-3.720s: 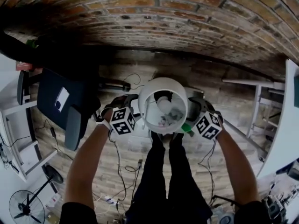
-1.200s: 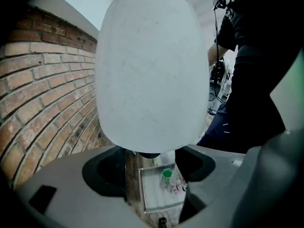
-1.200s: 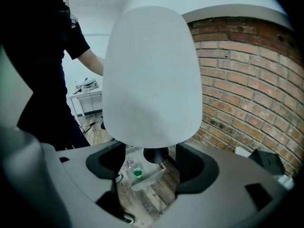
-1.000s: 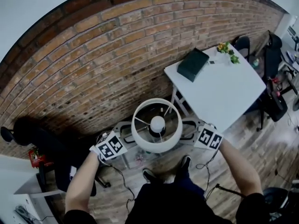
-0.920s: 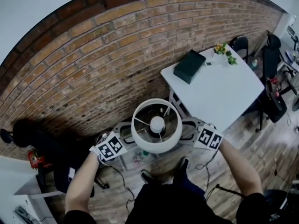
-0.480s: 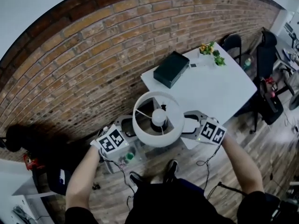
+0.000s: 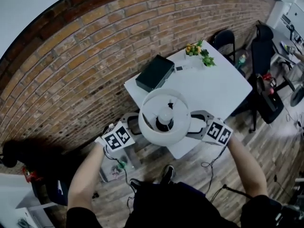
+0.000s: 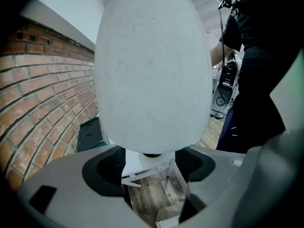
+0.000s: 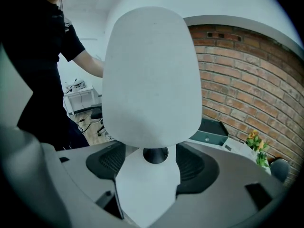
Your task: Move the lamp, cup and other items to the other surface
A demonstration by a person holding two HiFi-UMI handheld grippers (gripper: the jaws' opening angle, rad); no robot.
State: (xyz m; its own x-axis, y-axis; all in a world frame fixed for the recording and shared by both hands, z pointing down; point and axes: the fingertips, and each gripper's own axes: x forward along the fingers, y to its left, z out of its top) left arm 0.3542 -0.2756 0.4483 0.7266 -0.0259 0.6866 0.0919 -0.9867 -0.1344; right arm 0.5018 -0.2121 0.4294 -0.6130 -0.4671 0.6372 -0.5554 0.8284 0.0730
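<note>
A lamp [image 7: 165, 115] with a round white shade and a black stem hangs in the air between my two grippers. My left gripper [image 7: 135, 125] holds it from the left and my right gripper [image 7: 197, 125] from the right. The lamp is over the near corner of a white table [image 7: 213, 87]. In the left gripper view the shade [image 8: 152, 70] fills the middle, with the left gripper [image 8: 152, 167] closed round the dark stem beneath it. The right gripper view shows the same: shade [image 9: 152, 80] above, the right gripper [image 9: 152, 163] round the stem, table [image 9: 147, 189] below. The lamp's foot is hidden.
On the table lie a dark green box [image 7: 155, 73] and a small flower plant [image 7: 199, 51] at the far side. A brick wall [image 7: 71, 70] runs behind. Black chairs [image 7: 223, 37] stand at the table's right. A small clear cabinet [image 7: 114, 167] sits on the wooden floor at the left.
Both grippers have carried the lamp sideways toward the white table. The table was apart at the upper right; now the lamp hangs over its near corner.
</note>
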